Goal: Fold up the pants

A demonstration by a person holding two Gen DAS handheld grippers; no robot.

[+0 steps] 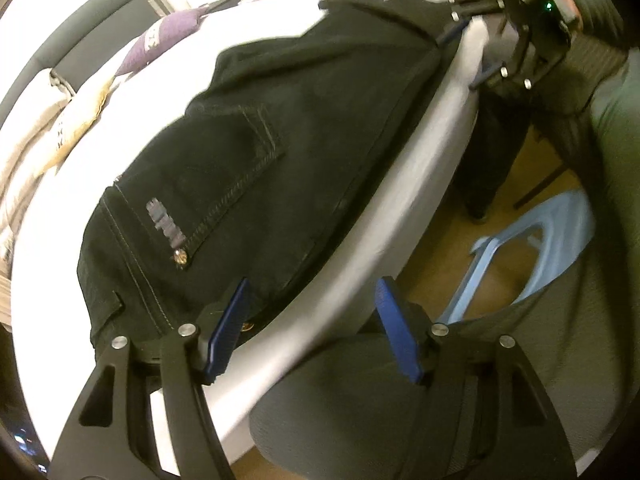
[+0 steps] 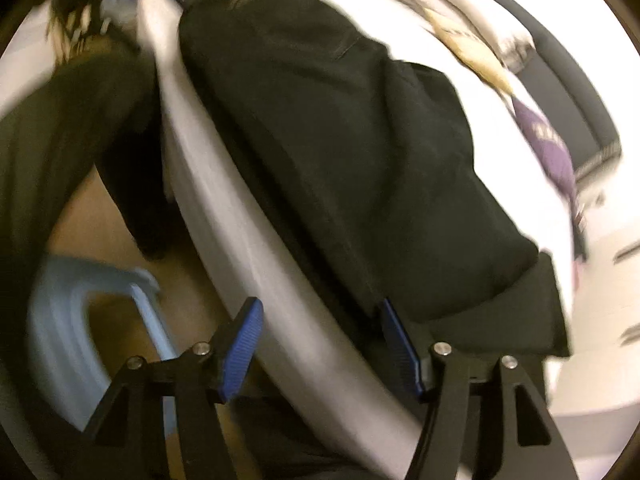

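Left gripper (image 1: 314, 330): black linkage arms carrying ribbed blue pads, spread wide and gripping nothing. One pad overlaps the waistband edge of the pants (image 1: 256, 168); whether they touch cannot be told. The other hangs off the rounded white bed (image 1: 404, 200) edge.

Right gripper (image 2: 320, 350): the same ribbed blue pads, likewise parted and holding nothing, straddling the bed rim with one pad at the folded hem end of the pants (image 2: 340, 152).

Beyond the fingers: pants of black denim, pale contrast stitching, a brass rivet at the pocket, lying lengthwise along the bed's edge. Farther off, a purple pillow (image 1: 160, 40). Below, a light-blue plastic stool (image 1: 532, 240) on wooden flooring.
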